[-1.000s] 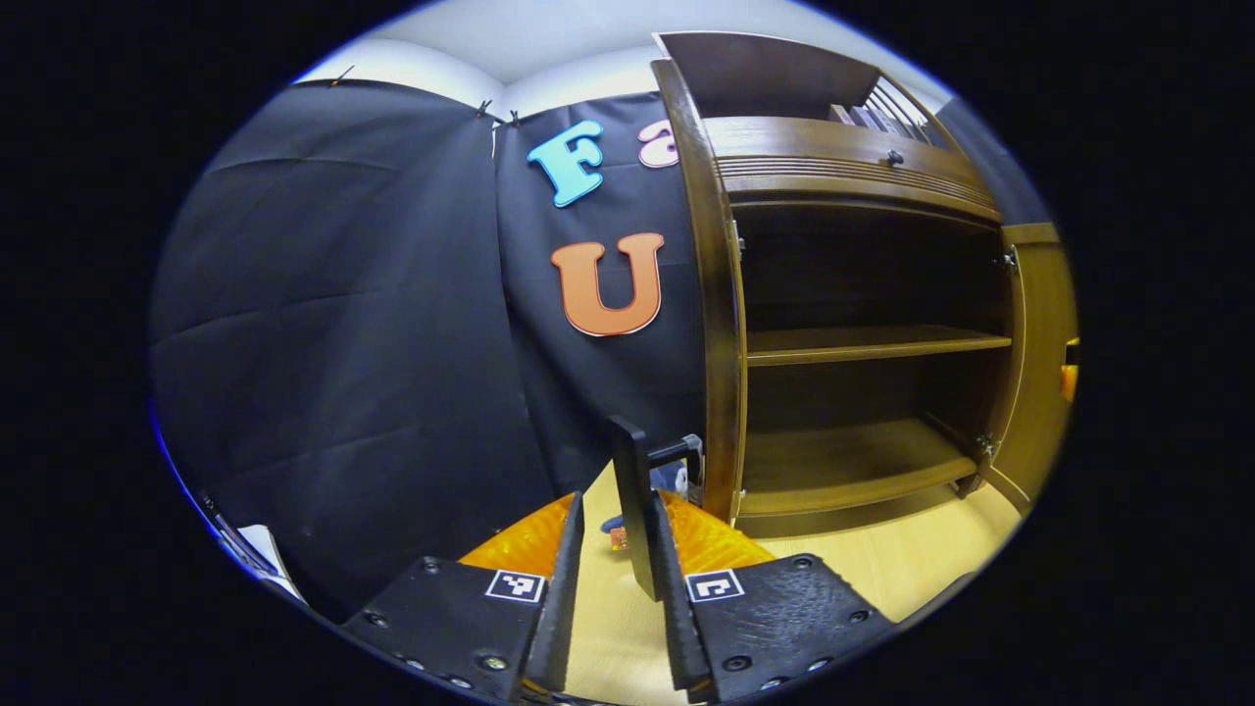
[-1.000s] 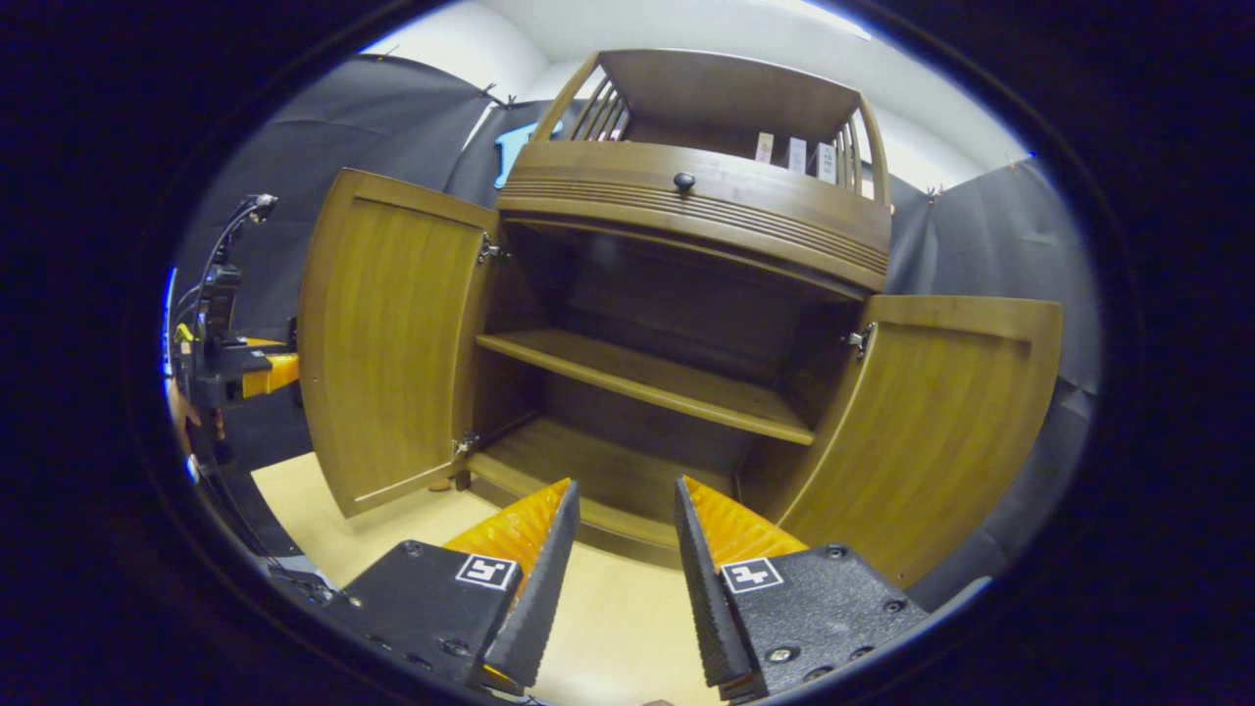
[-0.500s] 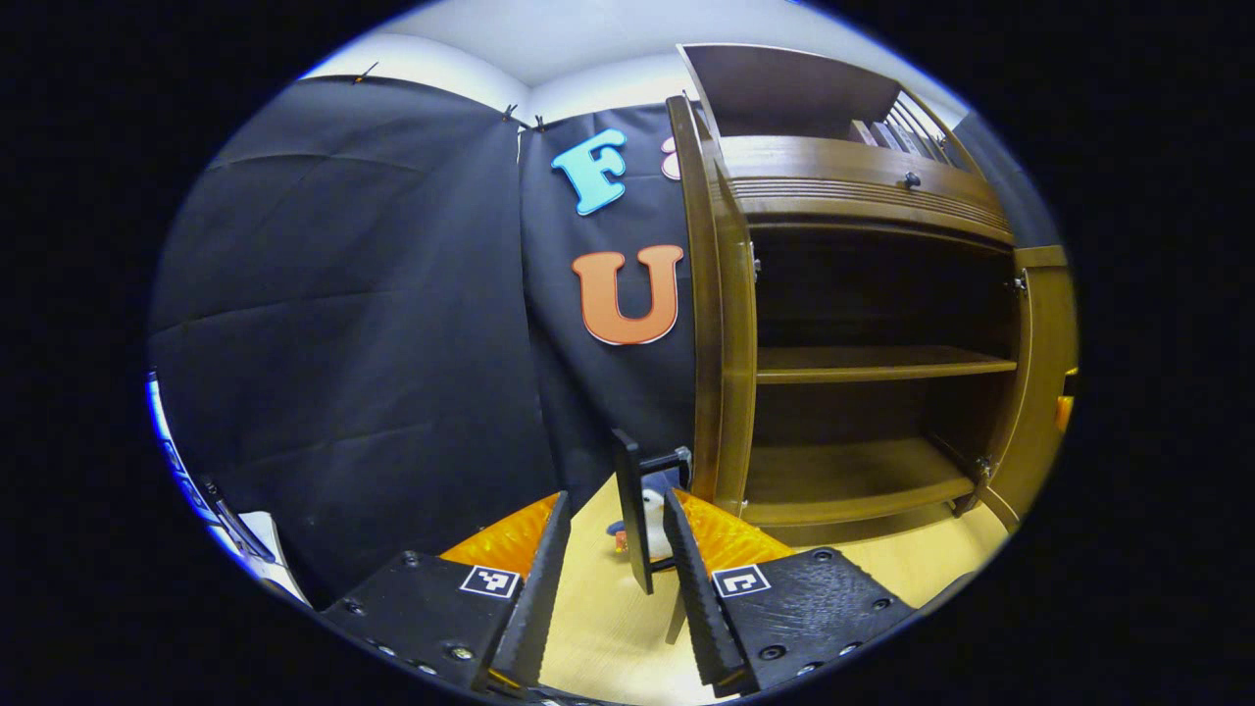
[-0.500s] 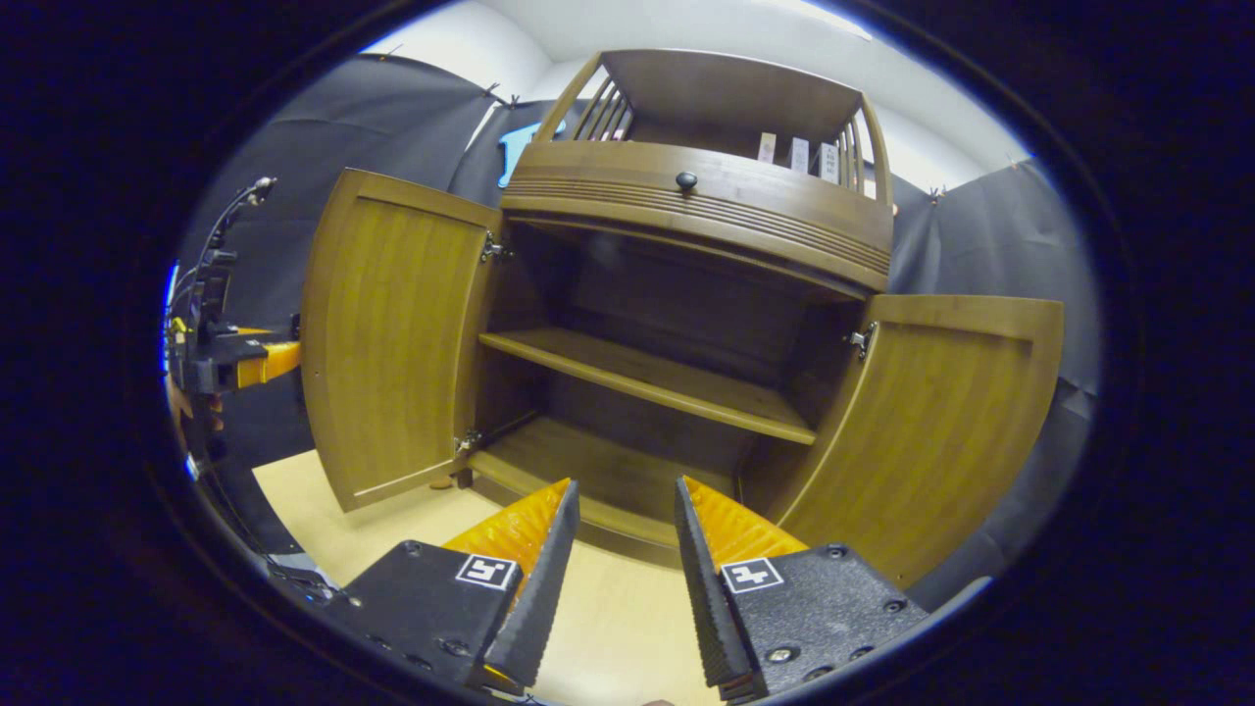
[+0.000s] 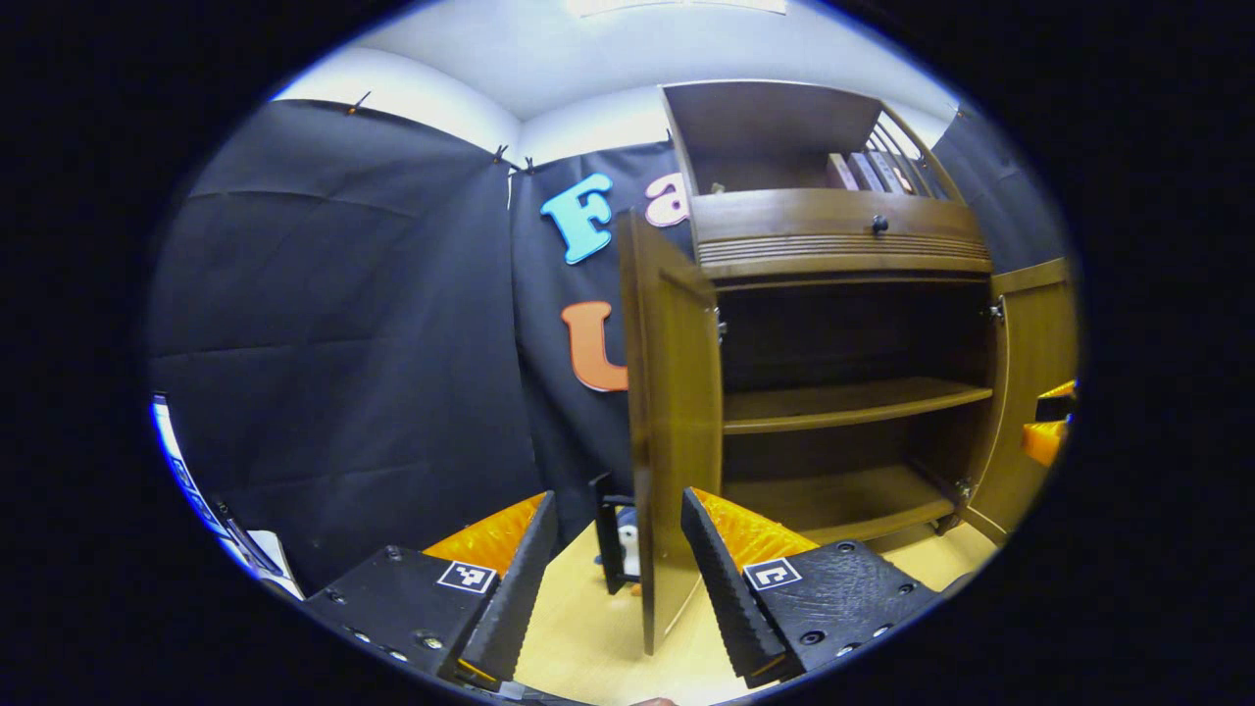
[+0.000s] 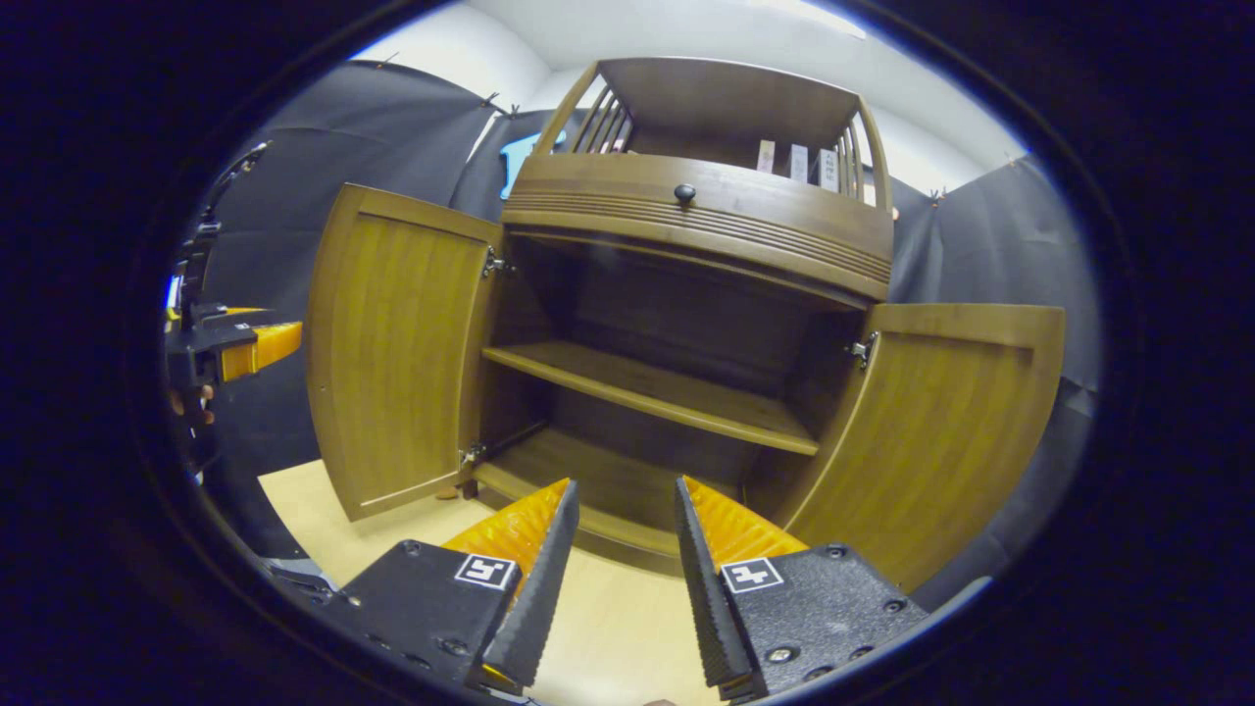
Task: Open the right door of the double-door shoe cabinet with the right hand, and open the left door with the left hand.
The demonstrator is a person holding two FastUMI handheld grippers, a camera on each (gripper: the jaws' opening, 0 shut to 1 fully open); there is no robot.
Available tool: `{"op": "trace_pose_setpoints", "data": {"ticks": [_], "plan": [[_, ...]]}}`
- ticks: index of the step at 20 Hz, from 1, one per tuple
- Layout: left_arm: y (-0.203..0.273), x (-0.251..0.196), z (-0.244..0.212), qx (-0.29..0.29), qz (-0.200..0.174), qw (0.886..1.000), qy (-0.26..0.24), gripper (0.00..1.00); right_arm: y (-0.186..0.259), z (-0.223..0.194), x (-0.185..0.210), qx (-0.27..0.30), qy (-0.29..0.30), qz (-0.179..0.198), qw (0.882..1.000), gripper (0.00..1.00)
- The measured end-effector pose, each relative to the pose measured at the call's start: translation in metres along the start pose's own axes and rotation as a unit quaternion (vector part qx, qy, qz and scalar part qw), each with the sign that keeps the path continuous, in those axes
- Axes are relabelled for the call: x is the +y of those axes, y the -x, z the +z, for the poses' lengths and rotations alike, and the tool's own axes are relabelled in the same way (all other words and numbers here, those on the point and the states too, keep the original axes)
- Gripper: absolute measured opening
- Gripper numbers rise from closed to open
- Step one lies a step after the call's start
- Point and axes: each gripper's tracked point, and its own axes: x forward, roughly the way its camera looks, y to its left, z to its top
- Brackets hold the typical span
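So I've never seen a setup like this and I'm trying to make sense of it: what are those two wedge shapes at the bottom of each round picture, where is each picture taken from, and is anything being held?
There is no robot arm here. A person holds a two-finger gripper in each hand, and a fisheye camera rides on each one, looking forward along its fingers. The wedges are those fingers.

In the left gripper view, the left gripper is open, its fingers either side of the edge of the left door without pressing on it. In the right gripper view, the right gripper is open and holds nothing.

Both look at a wooden shoe cabinet standing on a pale floor. Its left door and right door are swung open, and the shelf inside is bare. The other gripper appears far off at the left edge of the right gripper view.
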Motion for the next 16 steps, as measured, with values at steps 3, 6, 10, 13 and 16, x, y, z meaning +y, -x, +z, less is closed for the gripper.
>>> {"op": "trace_pose_setpoints", "data": {"ticks": [3,6,10,13,16], "plan": [[0.010,-0.026,0.022,-0.026,-0.023,0.999,0.010,0.70,0.006,0.013,-0.006,-0.013,-0.006,-0.004,1.000,0.64],[0.010,-0.053,0.048,-0.050,-0.053,0.997,0.023,0.95,0.016,0.032,-0.015,-0.035,-0.019,-0.012,0.999,0.74],[0.014,-0.086,0.070,-0.064,-0.091,0.993,0.029,0.87,0.026,0.059,-0.036,-0.062,-0.037,-0.033,0.997,0.87],[0.015,-0.109,0.079,-0.066,-0.111,0.991,0.017,1.00,0.034,0.073,-0.051,-0.076,-0.048,-0.049,0.995,0.87],[0.019,-0.131,0.084,-0.062,-0.135,0.989,0.015,0.96,0.041,0.079,-0.062,-0.084,-0.056,-0.062,0.993,0.87]]}}
